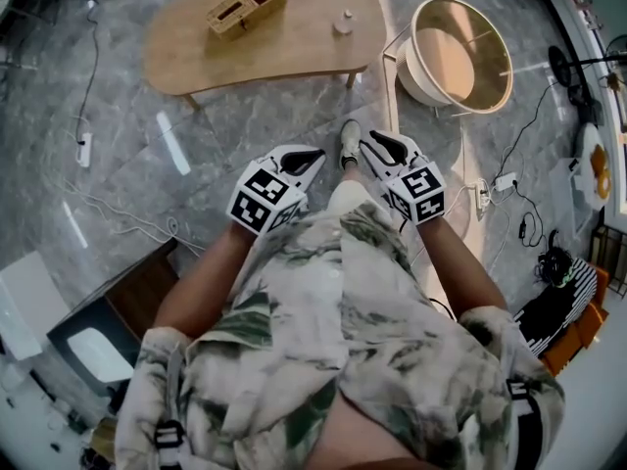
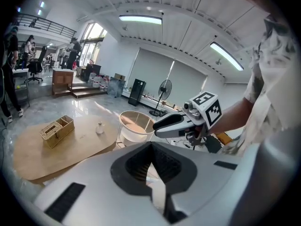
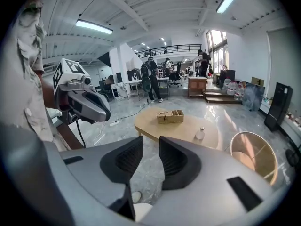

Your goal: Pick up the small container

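The small container point(image 1: 342, 24), a little pale bottle, stands on the right part of the wooden table point(image 1: 294, 52). It also shows far ahead in both gripper views, as the bottle point(image 2: 99, 128) and the bottle point(image 3: 200, 134). Both grippers hang in front of my body, well short of the table. My left gripper point(image 1: 312, 155) has its jaw tips point(image 2: 151, 145) together, with nothing in them. My right gripper point(image 1: 377, 143) is open, with only floor showing in the gap point(image 3: 151, 142).
A woven organiser box point(image 1: 245, 6) sits on the table's left part. A round basket-like side table point(image 1: 460, 52) stands to the right of it. Cables and a power strip point(image 1: 84, 148) lie on the floor, and a dark cabinet point(image 1: 98, 331) is at lower left. People stand far off.
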